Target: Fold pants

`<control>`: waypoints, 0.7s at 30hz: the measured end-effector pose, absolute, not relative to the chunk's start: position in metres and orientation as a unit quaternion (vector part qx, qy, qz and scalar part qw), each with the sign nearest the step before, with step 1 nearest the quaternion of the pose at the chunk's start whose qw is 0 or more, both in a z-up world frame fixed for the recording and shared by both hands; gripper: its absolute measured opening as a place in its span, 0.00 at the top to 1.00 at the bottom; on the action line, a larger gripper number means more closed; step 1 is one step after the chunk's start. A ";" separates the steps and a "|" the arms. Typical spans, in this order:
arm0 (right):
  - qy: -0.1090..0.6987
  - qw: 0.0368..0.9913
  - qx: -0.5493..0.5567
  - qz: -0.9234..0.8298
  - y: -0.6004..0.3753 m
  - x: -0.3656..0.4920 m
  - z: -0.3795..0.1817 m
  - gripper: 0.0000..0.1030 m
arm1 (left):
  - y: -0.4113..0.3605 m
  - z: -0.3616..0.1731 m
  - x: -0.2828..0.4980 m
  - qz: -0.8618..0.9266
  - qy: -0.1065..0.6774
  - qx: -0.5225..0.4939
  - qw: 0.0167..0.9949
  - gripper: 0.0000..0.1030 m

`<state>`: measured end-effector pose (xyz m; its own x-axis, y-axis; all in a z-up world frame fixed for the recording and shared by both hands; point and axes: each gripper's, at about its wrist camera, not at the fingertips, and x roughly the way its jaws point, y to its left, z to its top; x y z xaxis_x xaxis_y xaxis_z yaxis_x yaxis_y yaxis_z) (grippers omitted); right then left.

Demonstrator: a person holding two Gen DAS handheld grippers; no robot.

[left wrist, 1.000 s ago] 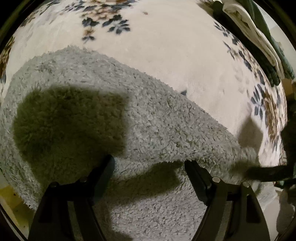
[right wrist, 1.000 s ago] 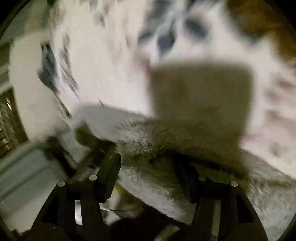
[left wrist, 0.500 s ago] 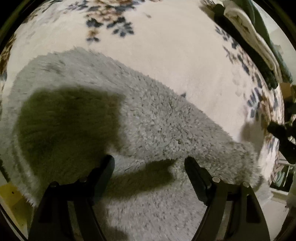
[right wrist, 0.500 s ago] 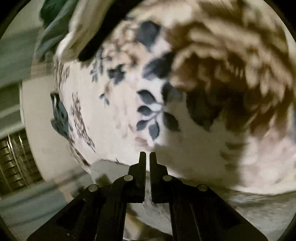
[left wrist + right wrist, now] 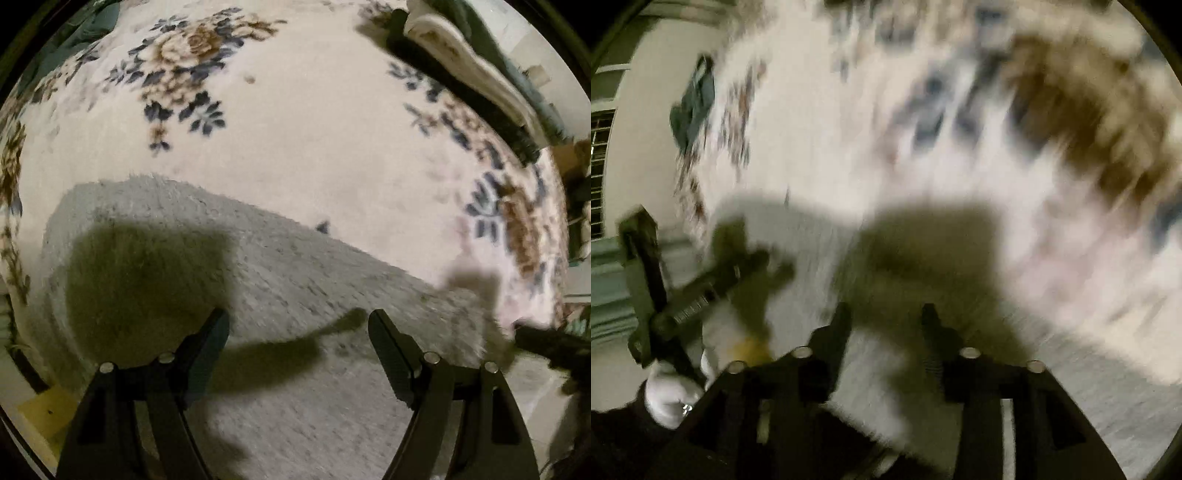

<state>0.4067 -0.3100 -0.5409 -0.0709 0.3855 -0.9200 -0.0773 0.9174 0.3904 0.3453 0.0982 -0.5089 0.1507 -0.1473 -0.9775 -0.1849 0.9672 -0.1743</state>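
Observation:
The fluffy grey pants (image 5: 280,280) lie flat on a cream floral blanket (image 5: 314,140). My left gripper (image 5: 299,332) is open and empty, held just above the pants. In the blurred right wrist view the right gripper (image 5: 886,314) is open, over the pants (image 5: 820,251) near their edge; nothing shows between its fingers. The right gripper also shows at the right edge of the left wrist view (image 5: 546,339). The left gripper and a white-gloved hand (image 5: 670,398) show at the lower left of the right wrist view.
A folded cream and green pile (image 5: 476,74) lies at the blanket's far right edge. A dark green cloth (image 5: 694,107) lies at the blanket's left edge in the right wrist view. A yellow patch (image 5: 48,410) shows below the blanket at lower left.
The right gripper has gone from shut to open and swung down over the pants. The left gripper has drawn back a little, so more blanket shows beyond the pants.

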 end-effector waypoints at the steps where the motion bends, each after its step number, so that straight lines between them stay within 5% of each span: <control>1: 0.720 0.667 0.097 0.166 -0.311 0.408 -0.546 0.49 | 0.099 -0.515 0.347 0.015 0.651 -0.129 0.748 0.26; 10: 0.789 0.578 0.076 0.196 -0.273 0.347 -0.597 0.49 | 0.094 -0.526 0.349 0.022 0.656 -0.125 0.744 0.26; 21: 0.697 0.564 0.402 0.186 -0.330 0.397 -0.605 0.49 | 0.054 -0.527 0.369 0.011 0.655 -0.093 0.749 0.26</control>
<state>0.3970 -0.3303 -0.6050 -0.0399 0.7704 -0.6363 0.3504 0.6071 0.7132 0.3686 0.0539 -0.5268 0.1406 -0.1057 -0.9844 -0.1385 0.9824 -0.1253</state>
